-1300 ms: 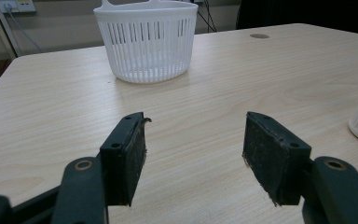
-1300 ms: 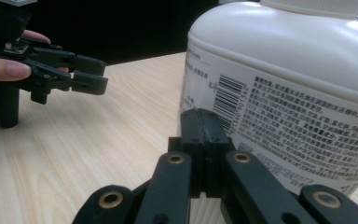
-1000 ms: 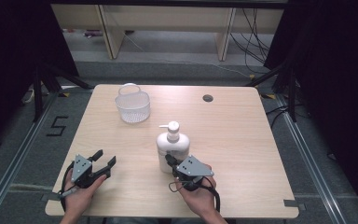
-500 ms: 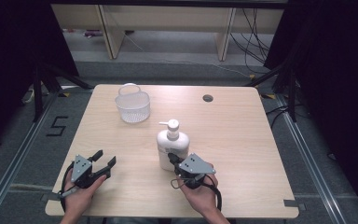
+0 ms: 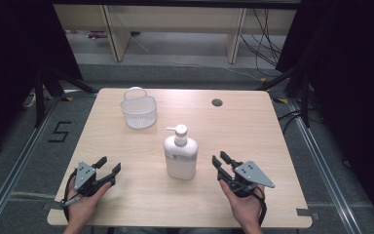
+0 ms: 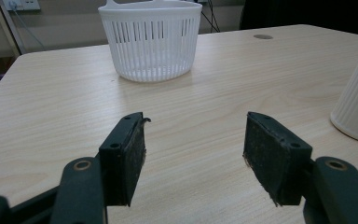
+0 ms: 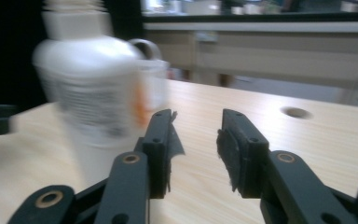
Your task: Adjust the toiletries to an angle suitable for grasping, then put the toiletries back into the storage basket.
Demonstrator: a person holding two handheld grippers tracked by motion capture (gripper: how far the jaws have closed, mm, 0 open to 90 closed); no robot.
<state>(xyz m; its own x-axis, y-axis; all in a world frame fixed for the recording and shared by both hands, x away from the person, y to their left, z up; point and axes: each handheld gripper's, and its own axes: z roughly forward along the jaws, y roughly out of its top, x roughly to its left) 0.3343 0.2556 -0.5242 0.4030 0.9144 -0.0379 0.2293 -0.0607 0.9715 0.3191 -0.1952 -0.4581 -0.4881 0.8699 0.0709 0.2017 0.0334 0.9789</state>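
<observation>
The right gripper (image 5: 222, 162) stands just right of the pump bottle (image 5: 180, 157), apart from it; its jaws have just been opening, nothing between them. The left gripper (image 5: 108, 166) rests well left of the bottle, jaws wide and empty.

Your left gripper (image 5: 108, 169): black body, grey three-cornered plate on top with small dark screw dots, black cable looping off at 7 o'clock. Your right gripper (image 5: 220, 163): same build, plate tapering toward 4 o'clock, black cable coiled under the wrist. Both have black link arms with brass-ringed pivot holes, and rough, frayed black pads (image 6: 272, 154). Your forearms are bare, no sleeves, no gloves.
</observation>
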